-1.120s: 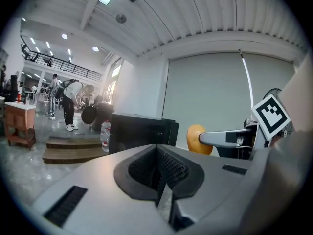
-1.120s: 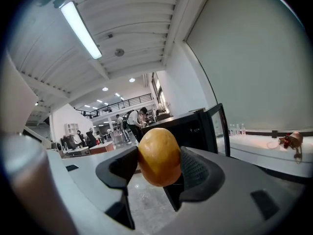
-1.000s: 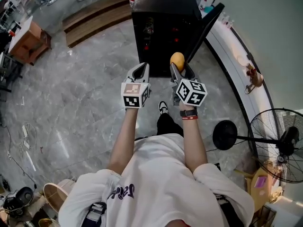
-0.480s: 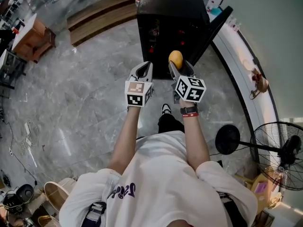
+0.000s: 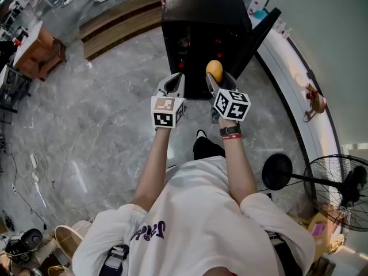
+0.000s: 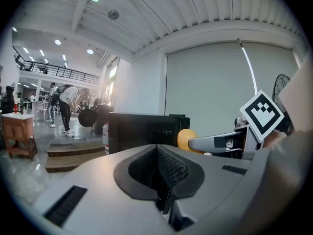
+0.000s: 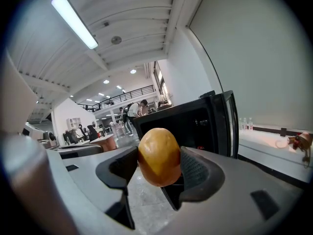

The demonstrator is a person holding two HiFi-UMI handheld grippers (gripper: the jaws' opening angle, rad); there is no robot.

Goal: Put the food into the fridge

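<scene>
A yellow-orange fruit (image 5: 214, 70) sits clamped in my right gripper (image 5: 217, 80), held up in front of the small black fridge (image 5: 201, 16), whose door (image 5: 253, 36) hangs open to the right. In the right gripper view the fruit (image 7: 158, 156) fills the gap between the jaws, with the dark fridge (image 7: 186, 124) just beyond. My left gripper (image 5: 172, 85) is beside it to the left, its jaws pressed together with nothing between them. From the left gripper view I see its shut pads (image 6: 161, 173), the fruit (image 6: 185, 139) and the fridge (image 6: 142, 131).
A wooden step platform (image 5: 118, 22) lies left of the fridge. A wooden table (image 5: 35, 45) stands at the far left. A white curved ledge (image 5: 299, 79) runs along the right wall, and a standing fan (image 5: 336, 183) is at lower right. People (image 6: 63, 104) stand far back.
Both grippers have crept slightly closer to the fridge with the fruit still held. The view has shifted a little; nothing was released or taken.
</scene>
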